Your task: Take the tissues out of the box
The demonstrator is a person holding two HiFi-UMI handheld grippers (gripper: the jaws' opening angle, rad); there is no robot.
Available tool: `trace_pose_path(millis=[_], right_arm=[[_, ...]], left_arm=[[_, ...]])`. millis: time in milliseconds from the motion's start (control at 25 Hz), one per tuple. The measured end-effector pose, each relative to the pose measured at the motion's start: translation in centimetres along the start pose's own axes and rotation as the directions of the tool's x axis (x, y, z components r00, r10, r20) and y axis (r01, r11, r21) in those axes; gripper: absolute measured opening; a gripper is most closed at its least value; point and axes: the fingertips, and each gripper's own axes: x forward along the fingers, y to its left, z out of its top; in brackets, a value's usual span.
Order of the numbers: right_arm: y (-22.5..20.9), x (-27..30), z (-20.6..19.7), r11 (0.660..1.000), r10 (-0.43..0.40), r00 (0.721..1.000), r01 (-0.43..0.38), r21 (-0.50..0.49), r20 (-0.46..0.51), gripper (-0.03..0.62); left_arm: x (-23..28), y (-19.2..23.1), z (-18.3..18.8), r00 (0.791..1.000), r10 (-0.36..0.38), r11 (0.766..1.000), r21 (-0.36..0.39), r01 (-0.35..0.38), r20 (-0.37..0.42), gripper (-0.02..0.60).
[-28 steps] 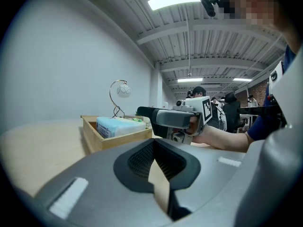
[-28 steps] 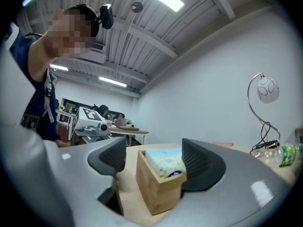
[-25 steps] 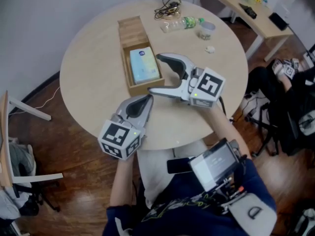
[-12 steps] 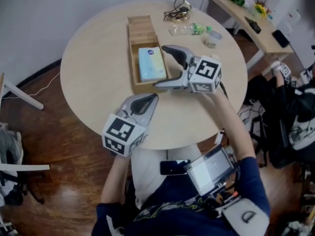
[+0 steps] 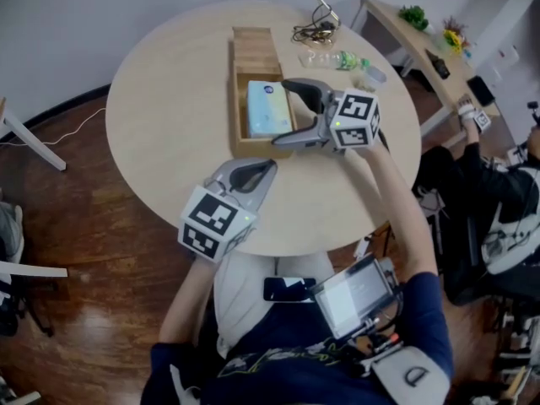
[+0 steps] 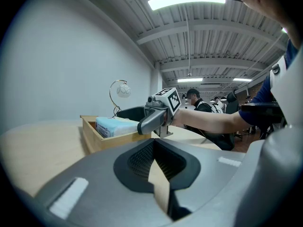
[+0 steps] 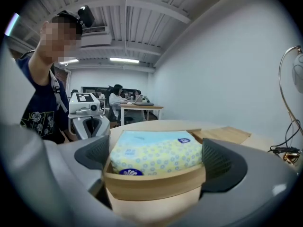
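Note:
A long wooden box (image 5: 253,53) lies on the round table (image 5: 169,125), with a pale blue and yellow tissue pack (image 5: 268,108) in its near half. My right gripper (image 5: 283,112) straddles the box's near right corner, its jaws still opening. In the right gripper view the tissue pack (image 7: 154,157) and box wall (image 7: 156,186) sit between the two wide pads (image 7: 222,162), untouched. My left gripper (image 5: 267,167) is shut and empty, low over the table's near edge, short of the box. The left gripper view shows the box (image 6: 94,138) and the right gripper (image 6: 151,117) ahead.
A water bottle (image 5: 333,59), a tangle of cables (image 5: 319,30) and a small cup (image 5: 371,74) lie at the table's far right. A side desk (image 5: 422,40) and a seated person (image 5: 489,201) are to the right. Bare tabletop lies left of the box.
My right gripper has moved up to the box and its jaws have spread wider around the near end. The left gripper has stayed shut in much the same place.

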Motion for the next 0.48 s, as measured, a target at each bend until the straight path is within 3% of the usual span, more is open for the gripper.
trace_pose_path(millis=[240,480], right_arm=[[-1.5,-0.6,0.8,0.999,0.02,0.999,-0.021,0.037,0.033,0.586],[-1.4,-0.2,1.2,0.996,0.076,0.995,-0.078,-0.031,-0.068,0.586]], left_arm=[[0.0,-0.3,-0.1,1.0,-0.008,1.0,0.002,0.008,-0.001,0.002],[0.1,-0.2,-0.1,1.0,-0.009,1.0,0.002,0.009,0.0,0.003]])
